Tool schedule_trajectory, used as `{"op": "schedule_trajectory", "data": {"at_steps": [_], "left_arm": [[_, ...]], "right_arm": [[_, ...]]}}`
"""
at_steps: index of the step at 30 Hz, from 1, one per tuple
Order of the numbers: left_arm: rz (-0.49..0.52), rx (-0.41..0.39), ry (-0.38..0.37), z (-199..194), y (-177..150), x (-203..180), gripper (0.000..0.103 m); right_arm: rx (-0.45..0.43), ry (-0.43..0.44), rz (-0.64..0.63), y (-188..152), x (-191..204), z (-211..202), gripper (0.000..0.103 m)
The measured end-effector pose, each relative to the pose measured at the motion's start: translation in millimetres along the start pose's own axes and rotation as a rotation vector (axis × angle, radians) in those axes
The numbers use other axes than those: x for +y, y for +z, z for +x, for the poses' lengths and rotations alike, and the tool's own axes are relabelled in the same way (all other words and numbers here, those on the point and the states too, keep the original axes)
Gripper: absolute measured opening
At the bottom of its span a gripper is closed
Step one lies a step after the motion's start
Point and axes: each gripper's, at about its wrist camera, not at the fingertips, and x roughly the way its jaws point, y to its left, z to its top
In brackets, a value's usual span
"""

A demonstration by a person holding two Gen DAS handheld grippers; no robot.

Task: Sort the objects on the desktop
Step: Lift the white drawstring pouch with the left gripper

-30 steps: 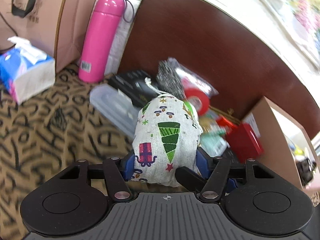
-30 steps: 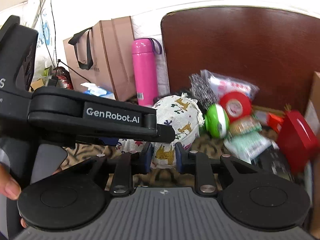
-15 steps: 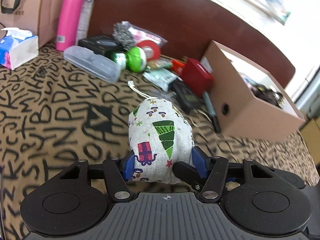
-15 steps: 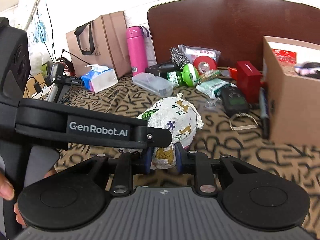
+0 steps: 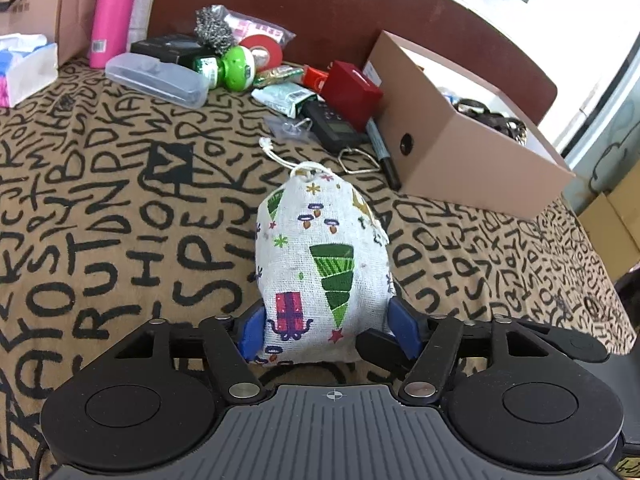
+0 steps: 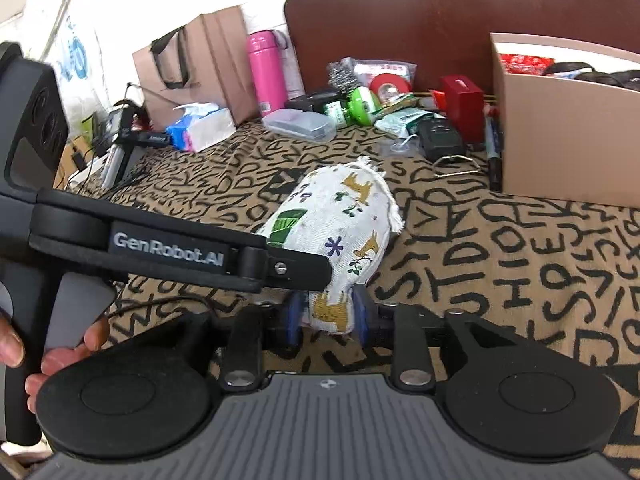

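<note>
A white drawstring pouch (image 5: pixel 324 264) printed with trees and gifts is held near the lettered tablecloth (image 5: pixel 120 208), drawstring end pointing away. My left gripper (image 5: pixel 326 328) is shut on its wide bottom end, blue pads on both sides. My right gripper (image 6: pixel 326 314) is shut on a corner of the same pouch (image 6: pixel 340 220), right beside the left gripper's finger (image 6: pixel 296 268). A cardboard box (image 5: pixel 460 136) stands open at the right; it also shows in the right wrist view (image 6: pixel 568 128).
At the back lie a clear plastic case (image 5: pixel 156 80), green ball (image 5: pixel 238 68), red tape roll (image 5: pixel 262 50), red box (image 5: pixel 350 92), black device (image 5: pixel 334 126), marker (image 5: pixel 382 152). A pink bottle (image 5: pixel 114 12), tissue pack (image 5: pixel 24 68) and paper bag (image 6: pixel 200 68) stand left.
Both grippers have pulled the pouch back from the pile at the headboard toward the middle of the cloth and lowered it. Both stayed shut on it.
</note>
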Motion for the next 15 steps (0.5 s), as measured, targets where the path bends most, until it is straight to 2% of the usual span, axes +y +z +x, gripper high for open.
{"op": "schedule_trajectory", "data": {"at_steps": [1,3,5,8,10,11,15], "left_arm": [[-0.01,-0.013,0.006,-2,2,2,0.085],[-0.029,-0.059,0.03,-7,6,5,0.093],[-0.039,-0.089,0.056,-6,11,10,0.094],[-0.051,-0.035,0.07,9,20,16,0.094],[-0.065,-0.002,0.05,17,20,22,0.097],[-0.072,0.005,0.041,19,18,25,0.102],[-0.041,0.02,0.03,24,10,25,0.103]], "right_arm": [[-0.017,-0.009,0.002,0,-1,-2,0.063],[-0.056,-0.031,-0.008,2,0,-6,0.075],[-0.07,-0.037,-0.018,5,0,-6,0.075],[-0.063,-0.028,-0.002,9,-3,1,0.076],[-0.051,-0.02,0.007,10,-3,7,0.076],[-0.044,-0.019,0.008,9,-2,10,0.076],[-0.003,-0.012,0.016,7,-1,22,0.077]]}}
